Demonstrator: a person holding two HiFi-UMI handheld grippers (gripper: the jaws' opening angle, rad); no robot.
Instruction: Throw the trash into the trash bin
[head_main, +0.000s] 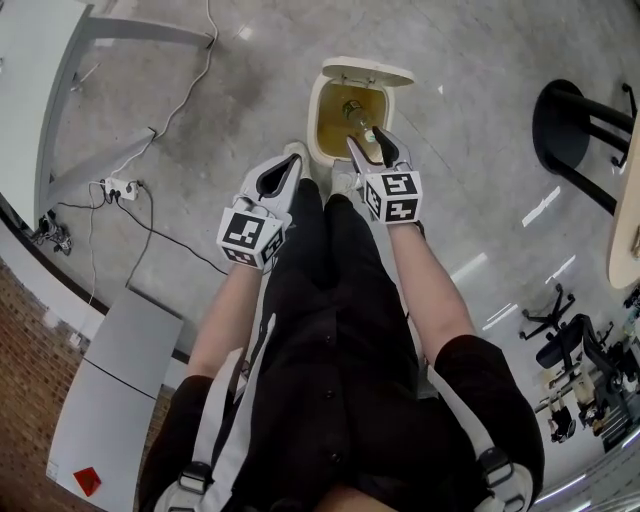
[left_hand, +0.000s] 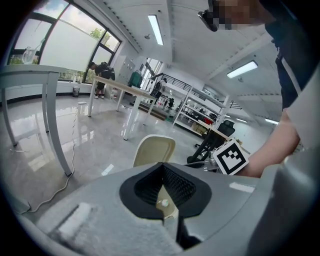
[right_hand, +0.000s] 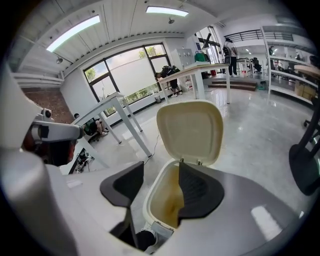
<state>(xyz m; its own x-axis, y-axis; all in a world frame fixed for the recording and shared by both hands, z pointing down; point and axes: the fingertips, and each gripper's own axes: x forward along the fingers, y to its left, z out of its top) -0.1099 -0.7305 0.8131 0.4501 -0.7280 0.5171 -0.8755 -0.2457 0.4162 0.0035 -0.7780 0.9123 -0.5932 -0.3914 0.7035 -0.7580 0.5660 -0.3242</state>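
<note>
A cream trash bin (head_main: 318, 112) stands on the floor in front of my feet with its lid (head_main: 366, 71) swung up. Its inside is yellow-brown, with a small thing low down that I cannot make out. My right gripper (head_main: 365, 136) hangs over the bin's mouth, open with nothing between its fingers. In the right gripper view the gripper (right_hand: 160, 168) frames the bin (right_hand: 149, 201) and raised lid (right_hand: 190, 129). My left gripper (head_main: 294, 162) hovers left of the bin, shut and empty. In the left gripper view its tips (left_hand: 162, 168) meet, with the lid (left_hand: 154, 150) beyond.
A power strip (head_main: 120, 186) with cables lies on the floor to the left. A black stool base (head_main: 566, 124) and a table edge (head_main: 626, 230) are on the right. A shoe (right_hand: 144, 240) sits at the bin's foot. A grey table leg (left_hand: 53, 125) stands left.
</note>
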